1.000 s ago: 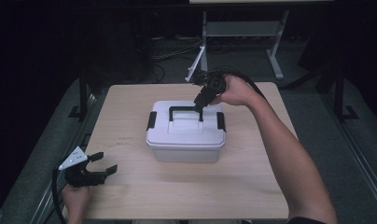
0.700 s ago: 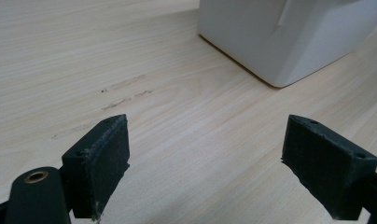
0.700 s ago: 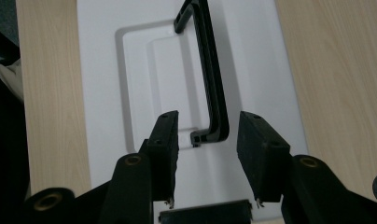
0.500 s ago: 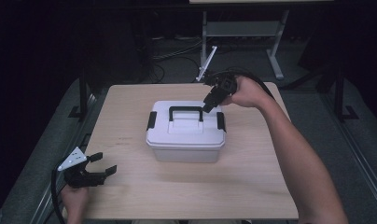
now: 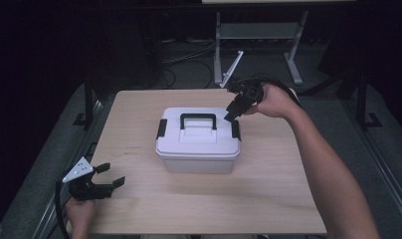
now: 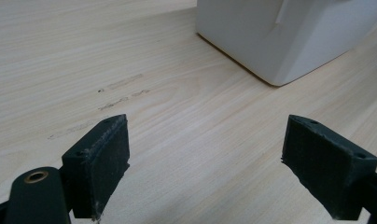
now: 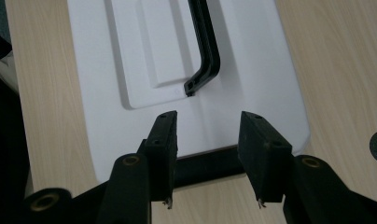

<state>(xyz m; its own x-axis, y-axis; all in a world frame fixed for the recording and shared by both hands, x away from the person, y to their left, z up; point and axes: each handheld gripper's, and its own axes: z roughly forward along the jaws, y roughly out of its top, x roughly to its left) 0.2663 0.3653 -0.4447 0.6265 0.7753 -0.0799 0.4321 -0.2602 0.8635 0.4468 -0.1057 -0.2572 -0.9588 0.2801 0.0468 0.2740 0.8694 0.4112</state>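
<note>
box (image 5: 198,147): white smooth plastic | table (image 5: 268,199): pale matt wood grain

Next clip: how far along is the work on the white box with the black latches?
Early stage. Nothing looks done: the lid sits flat on the white storage box, its carry handle folded down. In hand: the right gripper, jaws apart, hovers over the right side latch. The left gripper rests open near the table edge. Unlatching both sides and opening probably remain.

My left gripper (image 6: 205,172) hangs low over the pale wooden surface (image 6: 191,112), its two black pads set wide apart with nothing between them. Ahead, at the upper right, stands a corner of the white box (image 6: 280,37), well apart from the pads.
</note>
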